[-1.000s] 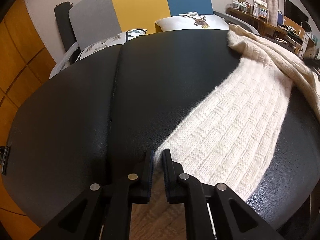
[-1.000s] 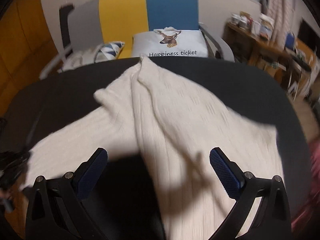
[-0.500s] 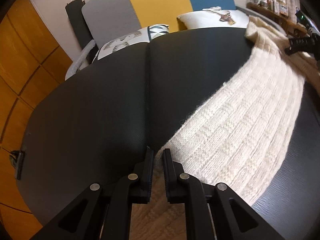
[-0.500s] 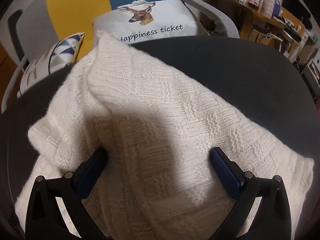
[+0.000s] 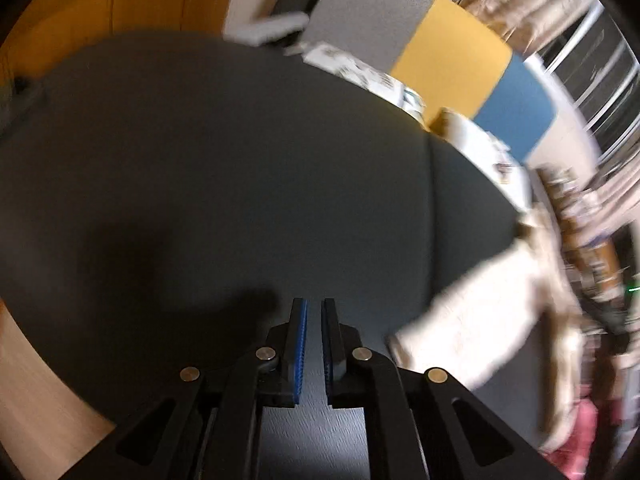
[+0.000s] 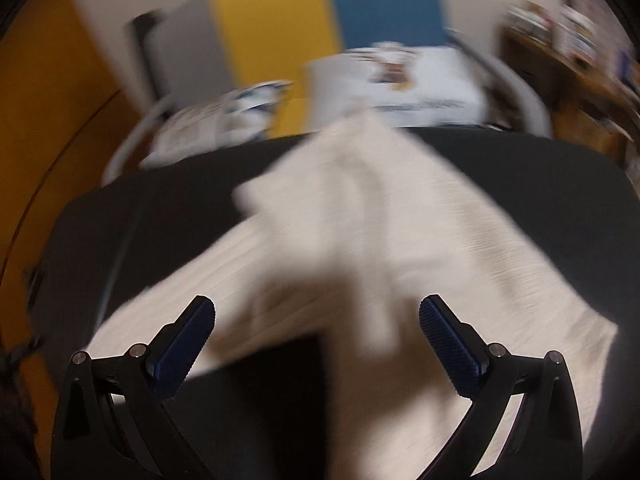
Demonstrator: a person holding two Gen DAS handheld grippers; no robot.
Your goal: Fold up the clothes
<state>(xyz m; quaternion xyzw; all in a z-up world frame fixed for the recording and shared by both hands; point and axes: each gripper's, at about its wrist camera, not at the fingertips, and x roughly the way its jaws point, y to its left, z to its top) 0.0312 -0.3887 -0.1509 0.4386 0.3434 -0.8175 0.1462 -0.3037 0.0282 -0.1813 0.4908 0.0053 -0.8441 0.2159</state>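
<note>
A cream knitted sweater (image 6: 360, 232) lies spread on the black table (image 6: 560, 168); both views are motion-blurred. My right gripper (image 6: 316, 320) is open wide and empty, held above the sweater's near part. In the left wrist view the sweater (image 5: 480, 320) lies at the right, away from my left gripper (image 5: 314, 312). The left jaws stand nearly closed with a thin gap and nothing between them, over bare black table (image 5: 200, 200).
A grey, yellow and blue sofa (image 6: 280, 28) with a deer-print pillow (image 6: 400, 76) and a patterned pillow (image 6: 224, 112) stands behind the table. Orange wooden panels (image 6: 40, 120) are at the left. Cluttered shelves (image 5: 592, 240) are at the right.
My left gripper has let go of the sweater's edge and swung left over bare table. My right gripper has pulled back and up from the sweater, still open.
</note>
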